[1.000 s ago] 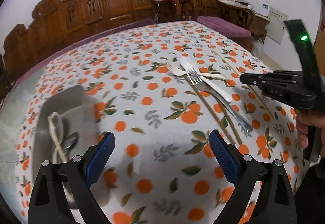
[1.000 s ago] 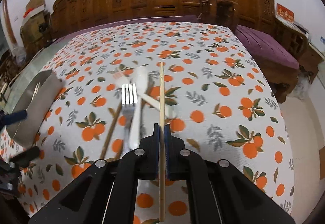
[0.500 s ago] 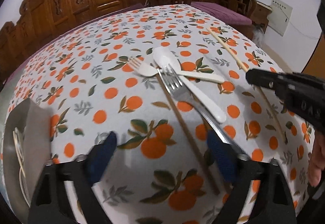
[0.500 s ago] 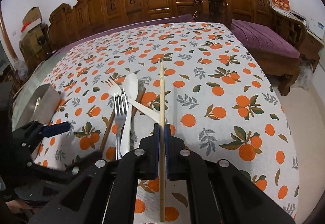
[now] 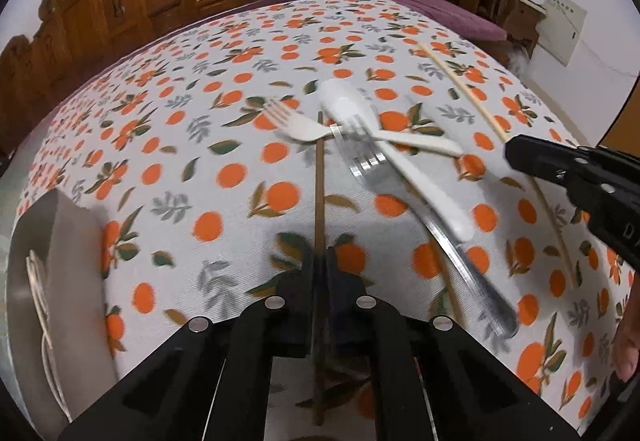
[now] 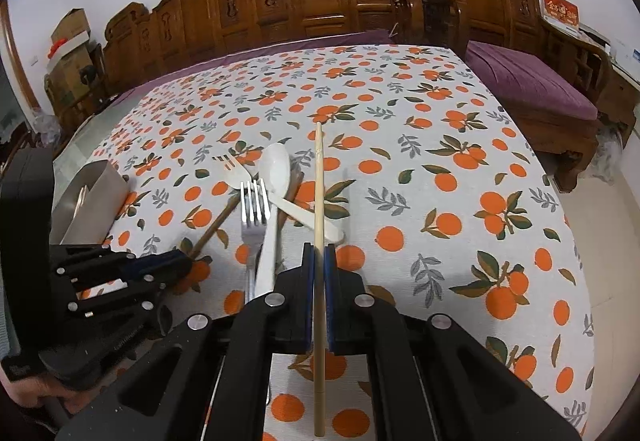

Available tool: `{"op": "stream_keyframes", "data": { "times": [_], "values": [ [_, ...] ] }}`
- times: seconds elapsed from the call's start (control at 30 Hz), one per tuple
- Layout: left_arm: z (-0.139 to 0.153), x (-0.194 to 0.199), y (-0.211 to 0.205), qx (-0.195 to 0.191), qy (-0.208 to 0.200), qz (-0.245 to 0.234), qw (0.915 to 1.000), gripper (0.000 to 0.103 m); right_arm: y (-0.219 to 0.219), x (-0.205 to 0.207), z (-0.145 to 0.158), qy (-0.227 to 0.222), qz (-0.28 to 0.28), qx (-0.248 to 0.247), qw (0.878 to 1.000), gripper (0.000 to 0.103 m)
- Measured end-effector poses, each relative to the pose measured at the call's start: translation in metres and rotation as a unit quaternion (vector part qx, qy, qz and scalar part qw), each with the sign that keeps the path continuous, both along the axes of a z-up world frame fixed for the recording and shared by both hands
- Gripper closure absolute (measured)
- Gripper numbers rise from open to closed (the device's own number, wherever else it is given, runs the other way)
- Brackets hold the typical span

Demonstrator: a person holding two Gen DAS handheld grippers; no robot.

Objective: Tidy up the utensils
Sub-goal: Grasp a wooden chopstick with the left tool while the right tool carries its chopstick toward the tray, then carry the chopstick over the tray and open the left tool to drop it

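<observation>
Both hand-held grippers are closed on chopsticks. Left hand-held gripper (image 5: 319,273) has its blue pads pinched on a dark brown chopstick (image 5: 319,181) partway along its length; the far tip runs up to the pile of cutlery, and I cannot tell whether it is clear of the table (image 5: 200,145). Right hand-held gripper (image 6: 319,273) grips a pale chopstick (image 6: 318,201) likewise, the stick pointing straight ahead over the cloth, with a length sticking out behind the pads.

Chopsticks are light, stiff and thin, so they probably twist in the pads if held near one end; a grip nearer the middle, as here, should keep them steady. They may be smooth enough to slide lengthwise when tipped.

On the table lies a heap: a metal fork (image 5: 368,161) across a white spoon (image 5: 348,109), a pale fork (image 5: 296,125) under both, and another brown chopstick partly hidden beneath. The metal fork is the heaviest and slipperiest; its handle seems the best place to take it. The plastic pieces are light and may skid.

At the left edge stands a metal holder (image 6: 96,193). It contains something thin and pale, too blurred to name.
</observation>
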State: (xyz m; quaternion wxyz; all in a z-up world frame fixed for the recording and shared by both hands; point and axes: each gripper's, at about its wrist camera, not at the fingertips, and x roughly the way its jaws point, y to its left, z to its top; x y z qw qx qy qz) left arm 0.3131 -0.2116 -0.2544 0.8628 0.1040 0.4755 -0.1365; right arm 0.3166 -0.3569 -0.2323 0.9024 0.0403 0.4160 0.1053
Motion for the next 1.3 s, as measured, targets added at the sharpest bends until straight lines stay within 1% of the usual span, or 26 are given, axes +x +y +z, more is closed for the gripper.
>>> {"op": "stream_keyframes", "data": {
  "times": [0.07, 0.17, 0.33, 0.43, 0.77, 0.93, 1.3],
  "values": [
    [0.001, 0.0, 0.011, 0.005, 0.002, 0.007, 1.0, 0.099, 0.002, 0.0, 0.001, -0.001, 0.003, 0.001, 1.0, 0.097],
    [0.005, -0.003, 0.026, 0.003, 0.002, 0.009, 1.0, 0.099, 0.006, -0.001, 0.003, -0.002, 0.009, 0.003, 1.0, 0.097],
    [0.017, -0.013, 0.046, 0.007, -0.009, 0.015, 0.9998, 0.099, 0.019, -0.003, 0.006, -0.006, 0.024, -0.007, 1.0, 0.097],
    [0.027, -0.019, 0.056, 0.003, -0.018, 0.021, 0.9996, 0.099, 0.026, -0.005, 0.008, -0.009, 0.031, -0.009, 0.999, 0.097],
    [0.06, -0.032, 0.077, -0.004, -0.043, 0.026, 0.9987, 0.099, 0.054, -0.013, 0.021, -0.018, 0.058, -0.007, 0.998, 0.097],
    [0.075, -0.038, 0.09, -0.003, -0.054, 0.034, 0.9979, 0.099, 0.07, -0.021, 0.032, -0.03, 0.071, -0.001, 0.997, 0.097],
    [0.096, -0.046, 0.121, -0.002, -0.068, 0.056, 0.9961, 0.099, 0.098, -0.035, 0.051, -0.051, 0.099, -0.002, 0.994, 0.097]
  ]
}}
